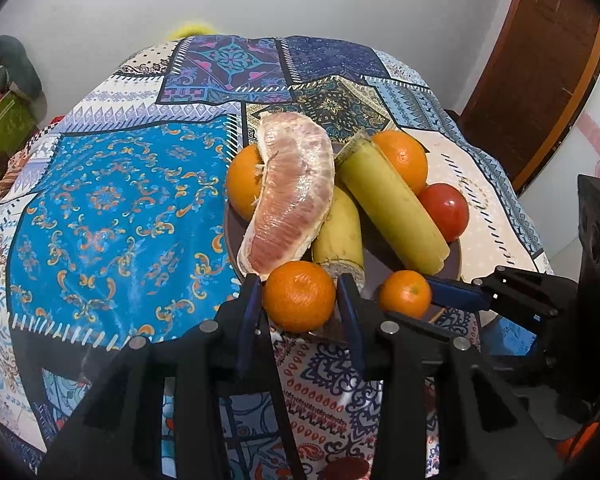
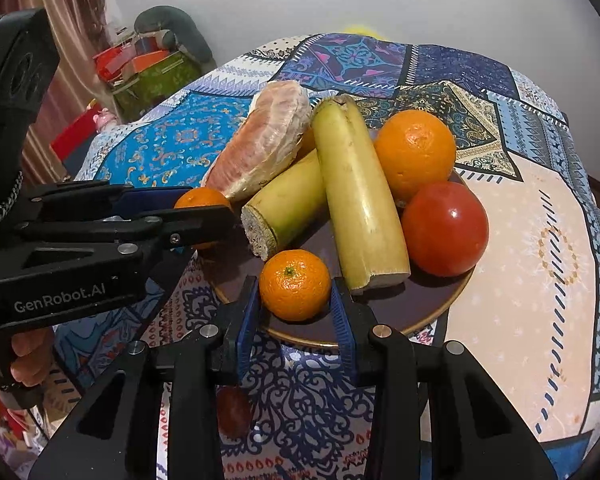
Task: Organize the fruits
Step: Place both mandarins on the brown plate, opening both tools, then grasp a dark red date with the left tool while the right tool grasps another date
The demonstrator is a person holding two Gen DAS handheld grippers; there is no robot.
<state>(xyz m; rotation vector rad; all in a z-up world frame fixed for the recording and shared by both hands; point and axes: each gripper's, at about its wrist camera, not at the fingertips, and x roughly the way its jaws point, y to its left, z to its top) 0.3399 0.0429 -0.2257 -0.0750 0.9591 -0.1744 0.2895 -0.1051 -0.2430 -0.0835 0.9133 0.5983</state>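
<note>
A dark plate (image 2: 428,312) on the patterned tablecloth holds a peeled pomelo piece (image 1: 288,196), two cut yellow-green stalks (image 1: 392,204), two large oranges (image 2: 414,154), a red tomato (image 2: 444,228) and two mandarins. My left gripper (image 1: 300,300) is shut on one mandarin (image 1: 299,295) at the plate's near left rim. My right gripper (image 2: 294,308) is shut on the other mandarin (image 2: 294,285) at the plate's near edge. The right gripper also shows in the left wrist view (image 1: 436,298), and the left gripper in the right wrist view (image 2: 196,212).
The round table (image 1: 112,200) is covered by a blue patchwork cloth. A dark red fruit (image 2: 234,412) lies on the cloth below the right gripper. Boxes and clutter (image 2: 148,76) stand beyond the table's left side. A wooden door (image 1: 540,60) is at the right.
</note>
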